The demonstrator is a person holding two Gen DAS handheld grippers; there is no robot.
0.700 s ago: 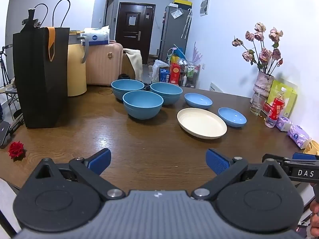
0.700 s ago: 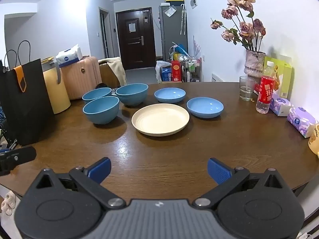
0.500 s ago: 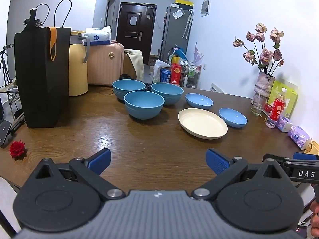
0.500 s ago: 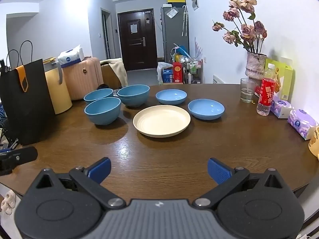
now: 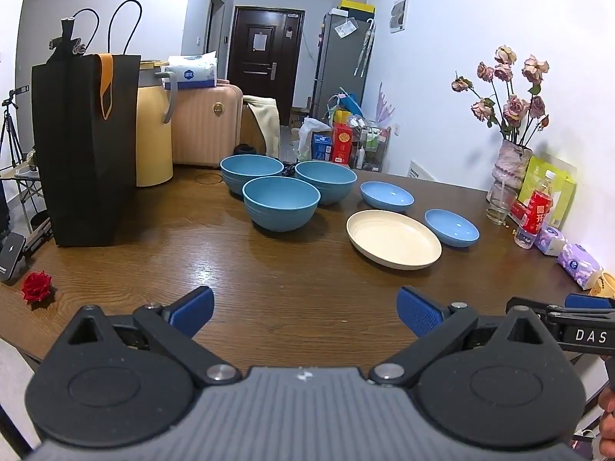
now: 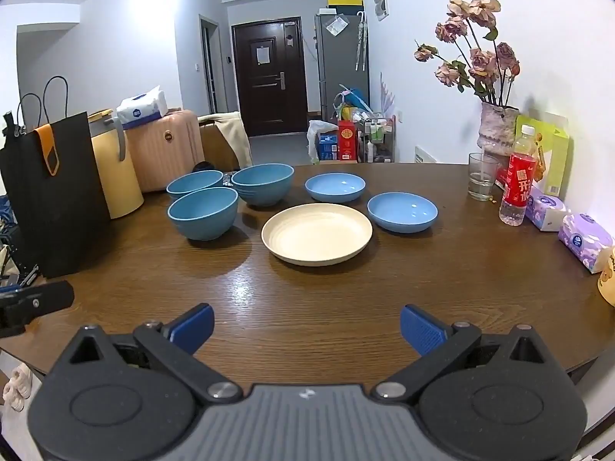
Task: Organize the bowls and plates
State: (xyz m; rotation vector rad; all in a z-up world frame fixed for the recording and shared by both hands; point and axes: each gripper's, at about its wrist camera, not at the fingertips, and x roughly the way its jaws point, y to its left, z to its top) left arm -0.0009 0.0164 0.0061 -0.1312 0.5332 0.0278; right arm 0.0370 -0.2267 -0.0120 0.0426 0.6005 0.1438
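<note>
Both the left gripper (image 5: 303, 305) and right gripper (image 6: 305, 324) are edging nearer the cream plate (image 6: 316, 233) — fingers spread, empty; three blue bowls (image 6: 202, 213) are sitting left of it, two blue dishes (image 6: 402, 212) behind and right — seemingly untouched.

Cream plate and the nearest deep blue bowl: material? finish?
Cream plate: likely matte plastic or wheat-straw composite; dull, faint concentric ridges, no hard glints. Nearest deep blue bowl: probably the same; satin, ribbed outside, soft highlights. Ceramic can't be excluded.

A dark wooden table (image 6: 346, 307) carries three blue bowls (image 6: 202, 213) clustered left; a cream plate (image 6: 317, 233) centre; two blue shallow dishes (image 6: 402, 212) beside it; a black paper bag (image 6: 54, 196); vase (image 6: 497, 128), glass (image 6: 480, 176), bottle (image 6: 517, 188) right.
</note>
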